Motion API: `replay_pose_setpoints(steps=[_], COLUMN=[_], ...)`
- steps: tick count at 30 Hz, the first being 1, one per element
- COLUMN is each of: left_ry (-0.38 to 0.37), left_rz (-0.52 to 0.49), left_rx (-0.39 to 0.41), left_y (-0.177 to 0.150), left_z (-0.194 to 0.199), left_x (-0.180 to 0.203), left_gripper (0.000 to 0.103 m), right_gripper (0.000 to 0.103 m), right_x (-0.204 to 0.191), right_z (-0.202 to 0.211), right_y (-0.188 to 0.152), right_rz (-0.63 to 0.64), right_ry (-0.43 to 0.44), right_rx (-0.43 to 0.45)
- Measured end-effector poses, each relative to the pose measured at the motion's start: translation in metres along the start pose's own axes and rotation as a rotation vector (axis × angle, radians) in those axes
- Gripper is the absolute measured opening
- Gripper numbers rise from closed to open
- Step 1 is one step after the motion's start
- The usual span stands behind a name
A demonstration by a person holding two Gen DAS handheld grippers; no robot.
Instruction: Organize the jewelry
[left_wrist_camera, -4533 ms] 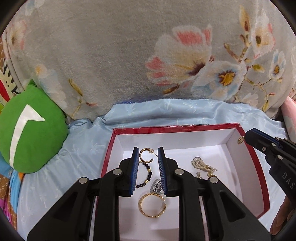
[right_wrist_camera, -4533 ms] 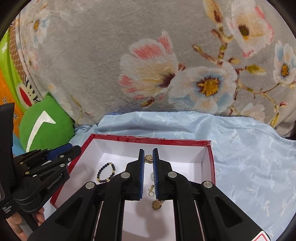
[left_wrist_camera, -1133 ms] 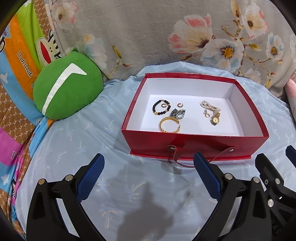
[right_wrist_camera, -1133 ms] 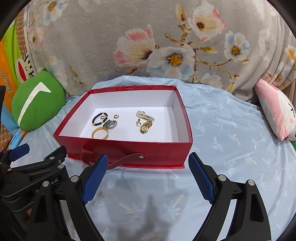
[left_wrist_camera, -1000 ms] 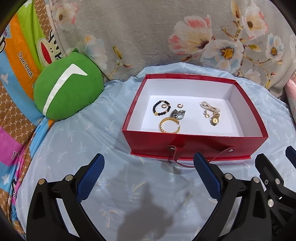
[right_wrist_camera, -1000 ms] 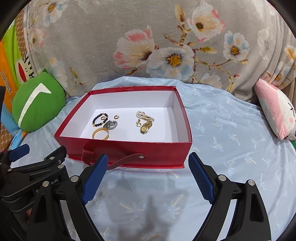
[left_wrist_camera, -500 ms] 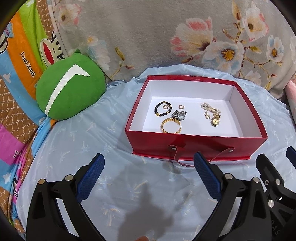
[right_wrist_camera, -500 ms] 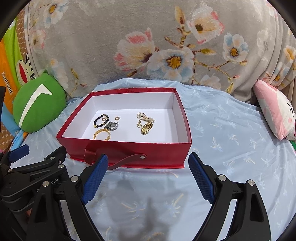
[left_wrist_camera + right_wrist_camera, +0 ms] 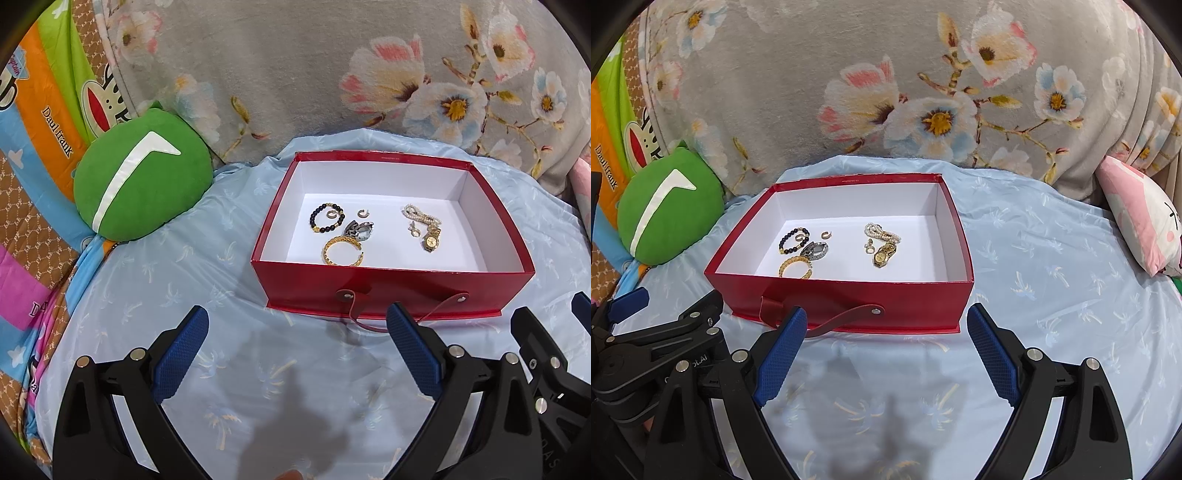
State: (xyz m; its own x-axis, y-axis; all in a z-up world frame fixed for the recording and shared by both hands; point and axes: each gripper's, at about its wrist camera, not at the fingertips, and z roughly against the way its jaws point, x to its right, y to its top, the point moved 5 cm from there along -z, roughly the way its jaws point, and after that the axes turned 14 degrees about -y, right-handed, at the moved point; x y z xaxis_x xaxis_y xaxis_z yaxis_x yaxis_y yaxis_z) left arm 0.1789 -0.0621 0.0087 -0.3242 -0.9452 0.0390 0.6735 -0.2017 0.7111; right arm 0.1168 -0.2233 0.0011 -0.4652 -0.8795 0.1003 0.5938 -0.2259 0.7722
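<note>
Floral grey plush blanket (image 9: 886, 74) at back, light-blue printed sheet (image 9: 184, 280) underneath, round green cushion (image 9: 142, 184) left of open red cardboard box (image 9: 391, 291). Box holds gold bangle (image 9: 342, 251), black bead bracelet (image 9: 327, 218), pearl strand (image 9: 421, 216), gold watch (image 9: 431, 240). Left gripper (image 9: 297, 354) and right gripper (image 9: 884, 349) both spread wide, holding nothing, above sheet near box front.

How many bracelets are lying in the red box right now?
3: a black beaded bracelet at the left, a gold bangle nearer the front wall, and a pearl bracelet right of centre. The pearl strand might be a necklace; nothing seems hidden.
</note>
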Motion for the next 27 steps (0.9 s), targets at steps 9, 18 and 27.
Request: replay_pose_setpoints(steps=[9,18,27], left_ry=[-0.001,-0.012,-0.026], left_rz=[-0.003,-0.002,0.000], left_rx=[0.000,-0.009,-0.017], left_y=[0.0005,-0.0003,-0.0019], left_z=[0.0002,-0.0042,-0.0093], left_x=[0.0007,-0.0008,-0.0030], left_gripper=[0.095,0.095,0.095], right_gripper=[0.086,0.086,0.086], right_x=[0.0010,-0.0001,-0.0006], right_z=[-0.0005,0.0000,0.0010], right_y=[-0.0003,-0.0003,-0.0003], right_rz=[0.001,0.003,0.004], right_ry=[-0.001,-0.001,-0.002], right_rx=[0.001,0.002,0.000])
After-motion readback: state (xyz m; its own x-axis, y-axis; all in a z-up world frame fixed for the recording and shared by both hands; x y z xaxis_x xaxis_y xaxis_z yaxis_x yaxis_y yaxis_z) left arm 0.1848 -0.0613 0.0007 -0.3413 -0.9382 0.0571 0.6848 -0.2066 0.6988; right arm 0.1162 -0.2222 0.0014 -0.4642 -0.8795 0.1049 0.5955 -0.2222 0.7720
